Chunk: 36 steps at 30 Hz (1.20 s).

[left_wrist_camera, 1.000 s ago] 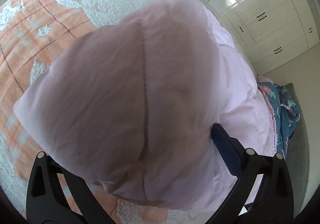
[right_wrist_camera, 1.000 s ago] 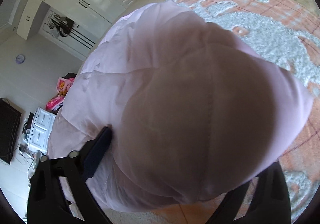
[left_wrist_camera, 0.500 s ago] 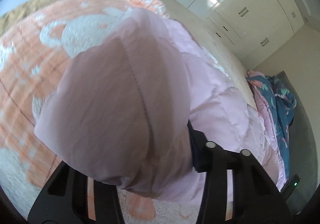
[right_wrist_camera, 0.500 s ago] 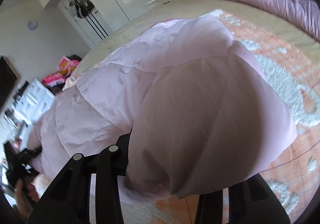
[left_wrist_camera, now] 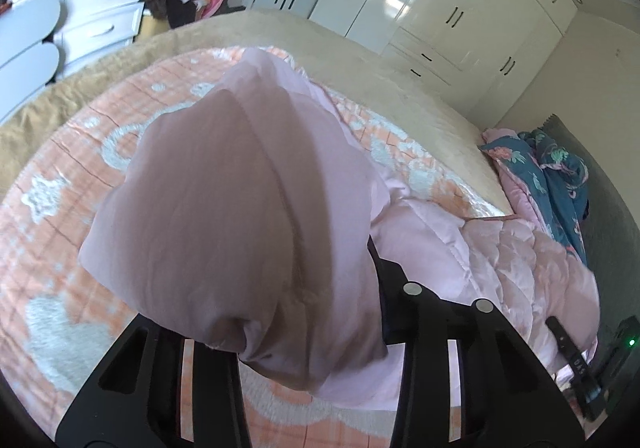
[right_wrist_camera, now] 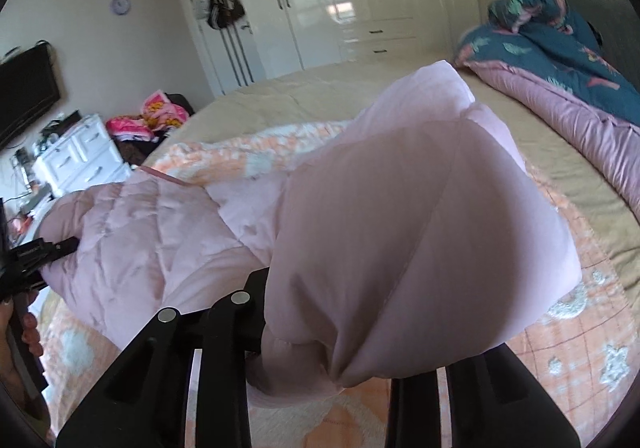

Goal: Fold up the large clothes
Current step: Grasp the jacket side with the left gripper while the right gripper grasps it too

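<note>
A pale pink quilted jacket hangs between both grippers above the bed. My left gripper is shut on a bunched part of the jacket, which drapes over its fingers and hides the tips. My right gripper is shut on another bunch of the same jacket. The quilted body stretches between the two. The right gripper shows at the lower right of the left wrist view, and the left gripper at the left edge of the right wrist view.
An orange and white blanket covers the beige bed. A blue floral quilt lies at the headboard. White wardrobes, a white dresser and a wall TV stand around.
Both grippers have lifted and tilted up with the jacket, so more of the room and bed shows. The quilted body now stretches out between them.
</note>
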### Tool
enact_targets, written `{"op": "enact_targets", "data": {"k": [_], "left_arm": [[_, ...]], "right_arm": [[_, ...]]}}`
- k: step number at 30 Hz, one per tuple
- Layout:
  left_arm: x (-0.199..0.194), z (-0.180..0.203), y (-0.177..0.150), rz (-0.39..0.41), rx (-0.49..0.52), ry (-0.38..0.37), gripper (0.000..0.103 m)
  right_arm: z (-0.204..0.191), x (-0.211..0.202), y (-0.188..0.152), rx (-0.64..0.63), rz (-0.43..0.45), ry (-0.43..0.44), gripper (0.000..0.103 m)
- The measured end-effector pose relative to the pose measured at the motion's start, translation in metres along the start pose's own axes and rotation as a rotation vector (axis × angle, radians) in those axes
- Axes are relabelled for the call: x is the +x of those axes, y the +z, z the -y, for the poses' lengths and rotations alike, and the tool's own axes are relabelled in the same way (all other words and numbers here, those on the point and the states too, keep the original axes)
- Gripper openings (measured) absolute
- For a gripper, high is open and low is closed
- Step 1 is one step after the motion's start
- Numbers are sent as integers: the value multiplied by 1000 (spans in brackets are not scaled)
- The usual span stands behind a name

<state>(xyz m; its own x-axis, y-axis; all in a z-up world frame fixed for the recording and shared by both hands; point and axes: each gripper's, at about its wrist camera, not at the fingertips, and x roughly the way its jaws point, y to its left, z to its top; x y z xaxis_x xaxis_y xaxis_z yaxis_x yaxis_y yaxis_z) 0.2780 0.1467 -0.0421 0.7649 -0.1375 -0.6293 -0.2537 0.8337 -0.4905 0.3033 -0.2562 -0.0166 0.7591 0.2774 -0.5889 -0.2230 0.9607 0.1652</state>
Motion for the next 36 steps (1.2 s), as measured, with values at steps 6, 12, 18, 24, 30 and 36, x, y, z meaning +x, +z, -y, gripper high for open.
{"op": "enact_targets", "data": {"k": [6,12,18,24,30,36], "left_arm": [[-32,1,-22,-15,40,-4,30],[-60,-11,-49,-26,39,-31,30],[-78,-24,-72,-35,47,-17,30],[-84,-34,-94,-54,62,5,31],[-82,-43,-115,-73,72,33,33],[-78,-47,-126,-79,89,58,36]], "right_arm": [[-3,-41,-15,-27,-3,8,28],[-5,-71,-42,-24,-19,8,28],[-6,-90,-65,-16,-38,12,28],[-1,-96,-92,23,-69,2,29],[14,-88,-117,93,-134,-29,34],[28,-74,-136,179,-207,-57,46]]}}
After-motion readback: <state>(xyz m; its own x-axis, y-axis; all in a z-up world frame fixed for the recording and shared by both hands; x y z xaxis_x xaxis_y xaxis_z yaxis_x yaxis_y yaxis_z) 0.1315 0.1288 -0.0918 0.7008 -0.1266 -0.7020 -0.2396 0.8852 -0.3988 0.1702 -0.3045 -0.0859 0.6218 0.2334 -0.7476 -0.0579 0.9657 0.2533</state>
